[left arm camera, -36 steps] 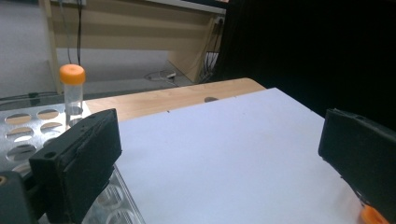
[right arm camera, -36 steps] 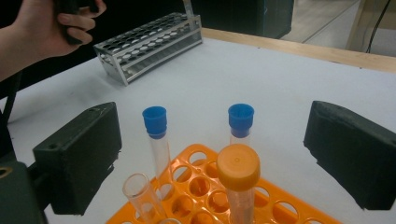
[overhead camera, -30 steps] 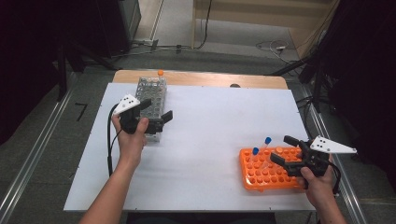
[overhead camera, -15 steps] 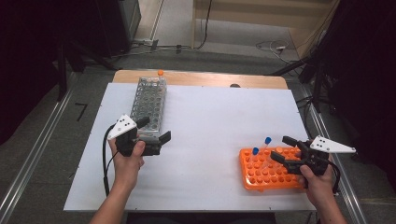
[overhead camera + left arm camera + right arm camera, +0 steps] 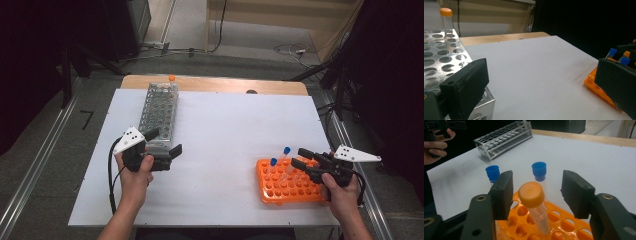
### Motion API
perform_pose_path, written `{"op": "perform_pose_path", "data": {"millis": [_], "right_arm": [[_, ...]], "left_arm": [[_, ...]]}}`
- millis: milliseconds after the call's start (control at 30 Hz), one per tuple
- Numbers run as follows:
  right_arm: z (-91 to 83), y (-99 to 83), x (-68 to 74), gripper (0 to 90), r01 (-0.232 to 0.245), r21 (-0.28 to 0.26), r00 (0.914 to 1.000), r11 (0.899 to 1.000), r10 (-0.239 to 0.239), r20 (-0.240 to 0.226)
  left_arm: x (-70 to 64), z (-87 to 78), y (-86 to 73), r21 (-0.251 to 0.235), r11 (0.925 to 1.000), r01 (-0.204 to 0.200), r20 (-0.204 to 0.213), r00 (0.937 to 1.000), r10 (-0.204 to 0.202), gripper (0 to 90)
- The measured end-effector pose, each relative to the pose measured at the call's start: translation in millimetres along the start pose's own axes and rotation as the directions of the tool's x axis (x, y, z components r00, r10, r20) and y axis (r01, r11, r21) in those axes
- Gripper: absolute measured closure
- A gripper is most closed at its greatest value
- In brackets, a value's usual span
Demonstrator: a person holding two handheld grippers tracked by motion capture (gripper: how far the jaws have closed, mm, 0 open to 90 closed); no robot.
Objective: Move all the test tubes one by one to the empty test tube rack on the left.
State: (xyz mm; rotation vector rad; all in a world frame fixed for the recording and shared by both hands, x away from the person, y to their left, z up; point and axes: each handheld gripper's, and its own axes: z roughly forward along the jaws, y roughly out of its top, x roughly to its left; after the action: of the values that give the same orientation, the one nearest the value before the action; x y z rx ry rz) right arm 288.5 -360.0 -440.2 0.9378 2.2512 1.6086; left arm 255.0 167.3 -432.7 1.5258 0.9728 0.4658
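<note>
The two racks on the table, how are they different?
The metal rack is silvery grey and long; the orange rack is bright orange plastic and looks shorter. The metal rack holds one orange-capped tube at its far end; the orange rack holds two blue-capped tubes and an orange-capped one. The metal rack sits by the left tongs, the orange by the right tongs. Both have rows of round holes.

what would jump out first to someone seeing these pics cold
Probably the bright orange rack at the table's near right, with two blue-capped tubes standing in it. The right gripper sits there with its jaws open around an orange-capped tube. Across the white table, the left gripper hangs open at the near end of a long metal rack, which holds one orange-capped tube at its far end.
</note>
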Motion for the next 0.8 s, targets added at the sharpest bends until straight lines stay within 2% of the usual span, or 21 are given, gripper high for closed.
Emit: {"op": "perform_pose_path", "data": {"millis": [167, 400, 567, 800], "right_arm": [[4.0, -6.6, -3.9, 51.2, 0.006, 0.037, 0.9997, 0.999, -0.006, -0.023], [9.5, -12.7, -6.9, 54.2, -0.006, 0.077, 0.9990, 0.997, 0.009, -0.043], [11.1, -13.7, -5.5, 59.4, -0.009, 0.128, 0.9995, 0.992, 0.013, -0.030], [13.2, -15.0, -5.4, 65.1, -0.037, 0.186, 0.9992, 0.982, 0.034, 0.021]], "left_arm": [[-0.8, 1.1, -0.4, 0.003, 1.0000, -0.001, 0.003, 1.0000, 0.001, 0.0], [-2.5, 1.3, -0.1, 0.002, 1.0000, -0.003, 0.009, 1.0000, 0.003, 0.0], [-2.8, 1.1, 0.4, 0.001, 1.0000, -0.004, 0.010, 0.9999, 0.004, 0.0], [-3.9, 1.0, 1.1, 0.000, 0.9999, -0.011, 0.010, 0.9999, 0.011, 0.0]]}}
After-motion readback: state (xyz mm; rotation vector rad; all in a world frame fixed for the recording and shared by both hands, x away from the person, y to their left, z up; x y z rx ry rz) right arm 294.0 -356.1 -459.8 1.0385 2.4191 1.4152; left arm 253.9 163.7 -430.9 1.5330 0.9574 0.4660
